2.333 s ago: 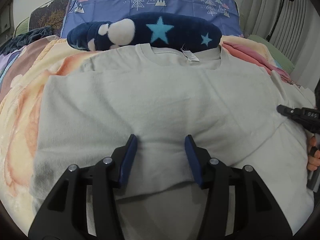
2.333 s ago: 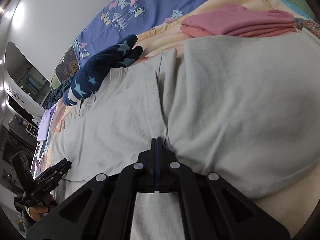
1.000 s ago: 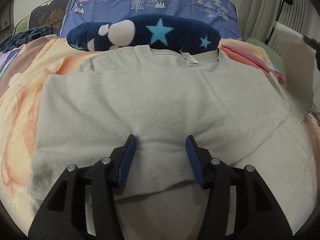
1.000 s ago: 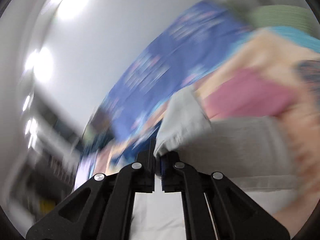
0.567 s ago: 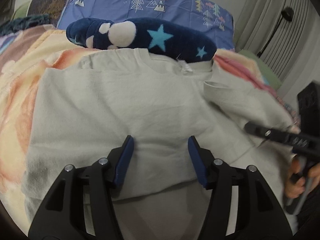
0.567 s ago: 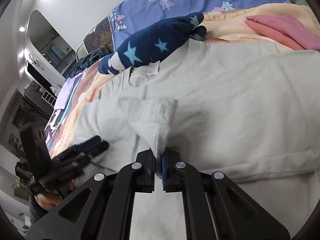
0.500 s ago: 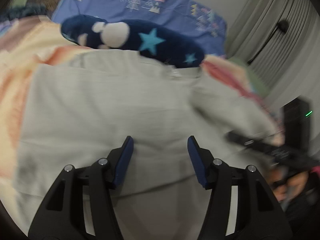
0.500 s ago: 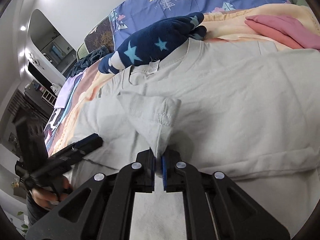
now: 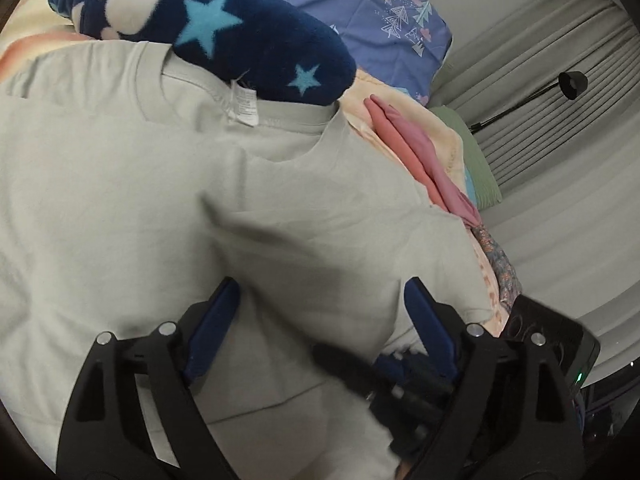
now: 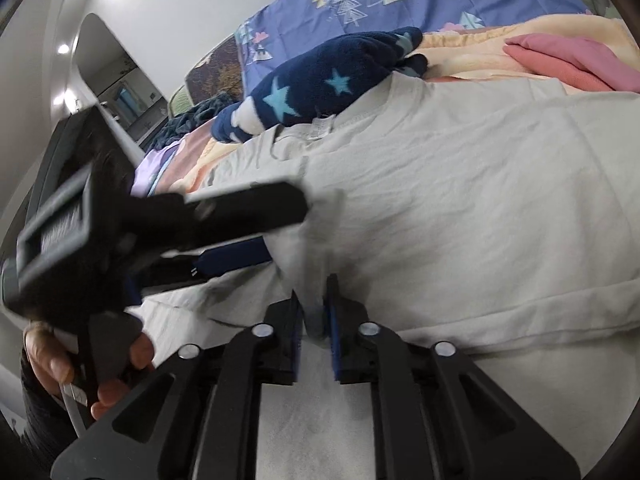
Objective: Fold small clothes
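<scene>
We find the pale grey cotton T-shirt [image 9: 168, 208] lying face-down on the bed, its collar and white label against the navy fleece garment with light-blue stars [image 9: 224, 36]. A folded pink garment [image 9: 416, 156] lies beside it on the peach blanket [image 10: 480, 52].

Left tool [image 9: 320, 312]: its jaws have just been opening and now stand wide, over the shirt's lower right part; the cloth lies beneath and between the blue pads [image 9: 216, 316], not pinched. It holds nothing.

Right tool [image 10: 314, 312]: its jaws have just been opening and now stand slightly apart, with a fold of the grey cloth between them. We judge the pads no longer press on it, so the fold is being let go rather than carried.

Progress, as we judge it: the right sleeve side appears laid in over the body, giving one lengthwise fold on that side. The left sleeve side looks tucked too, though we cannot confirm it. The crosswise fold from hem toward collar is not yet done, and the shirt remains at full length. The person's hand [image 10: 52, 360] grips the left tool's handle.
</scene>
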